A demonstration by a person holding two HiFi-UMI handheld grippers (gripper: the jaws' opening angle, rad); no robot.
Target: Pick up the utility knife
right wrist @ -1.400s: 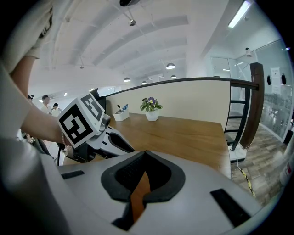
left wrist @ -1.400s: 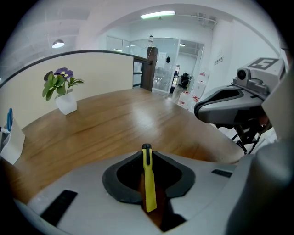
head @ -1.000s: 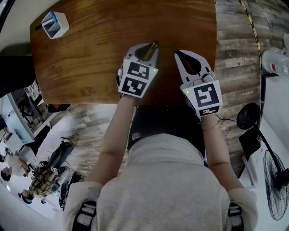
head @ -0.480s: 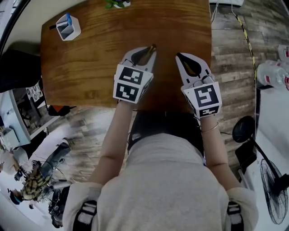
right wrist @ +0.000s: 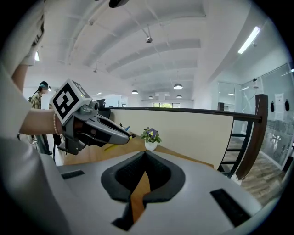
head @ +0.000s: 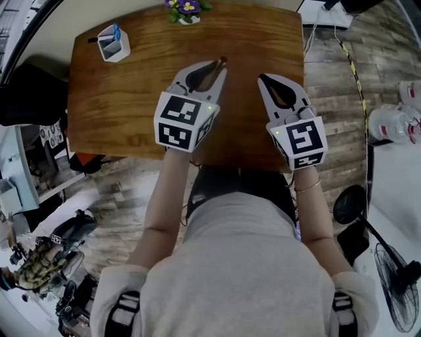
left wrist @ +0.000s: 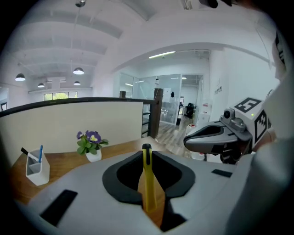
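— Where is the utility knife (left wrist: 147,178)?

— Clamped in the left gripper (head: 218,67). The left gripper view shows the yellow body squeezed between the two dark pads, with its black tip poking out just past the jaw tips.

— Is it on the wooden table (head: 125,99)?

— No. The right gripper view shows the left gripper in the air over the tabletop, with the yellow end of the knife sticking out of its nose.

— And the right gripper (head: 263,79)?

— Clenched on nothing. Its jaw tips meet, and only wood shows through the gap behind them. It hangs just beside the left one, both pointing away from the person and across the table.

— Anything else on the table?

— A white pen holder (head: 113,45) near the far left corner, and a small flower pot (head: 184,9) with purple blooms at the far edge, both well apart from the grippers.
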